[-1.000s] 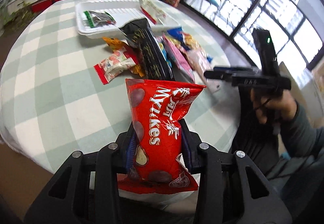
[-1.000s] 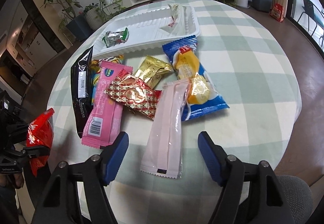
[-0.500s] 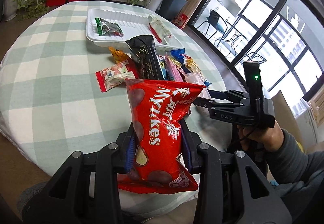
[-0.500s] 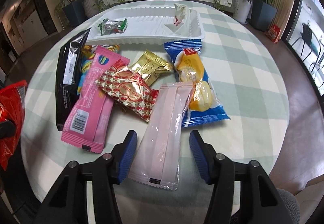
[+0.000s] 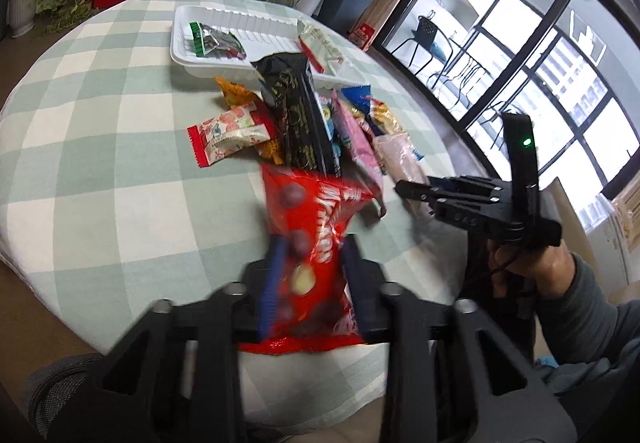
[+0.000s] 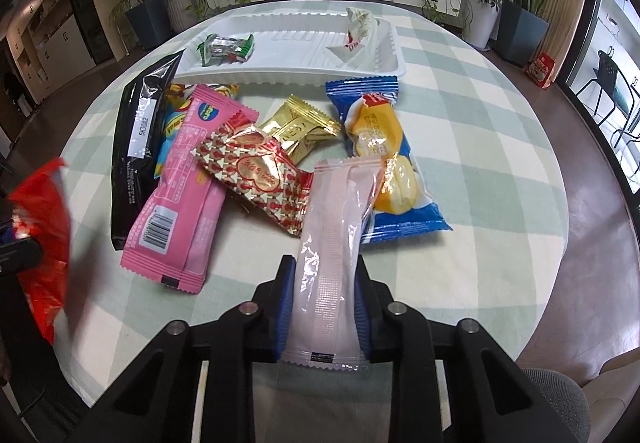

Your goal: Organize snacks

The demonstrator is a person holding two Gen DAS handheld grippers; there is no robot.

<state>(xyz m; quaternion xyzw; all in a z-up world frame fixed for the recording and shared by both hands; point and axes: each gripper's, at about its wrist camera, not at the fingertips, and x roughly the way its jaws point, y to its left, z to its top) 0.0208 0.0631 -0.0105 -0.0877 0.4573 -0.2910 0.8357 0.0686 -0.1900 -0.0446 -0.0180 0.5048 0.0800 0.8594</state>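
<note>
both tongs gripping snack packets over the checked table

the left tongs (image 5: 310, 275) are clamped on a red chocolate bag (image 5: 316, 231), which stands up between the blue pads, its top edge blurred, above the near part of the table (image 5: 100, 171). in the right wrist view the same red bag shows at the left edge.

the right tongs (image 6: 324, 307) have their jaws closing on a pale pink packet (image 6: 336, 239); the blue pads (image 6: 282, 307) sit against both of its long sides near its lower end. its upper end lies over the edge of a blue packet with yellow cakes (image 6: 380, 159). in the left wrist view the right tongs reach in from the right, held by a hand (image 5: 532, 263) in a grey sleeve.

the other snacks lie in a loose heap in the middle of the table: a long black packet (image 6: 136, 151), a bright pink bar (image 6: 184, 203) partly on top of it, a red and gold foil packet (image 6: 256, 175) overlapping the pink bar, a gold packet (image 6: 300, 127) just behind, and a red-and-white floral packet (image 5: 230, 131) off to the left side of the heap.

a white tray (image 6: 288, 67) stands beyond the heap, touching the black packet's far end. a green and silver packet (image 6: 226, 49) lies at its left end, a white and red packet (image 6: 360, 27) leans at its right end.
</note>
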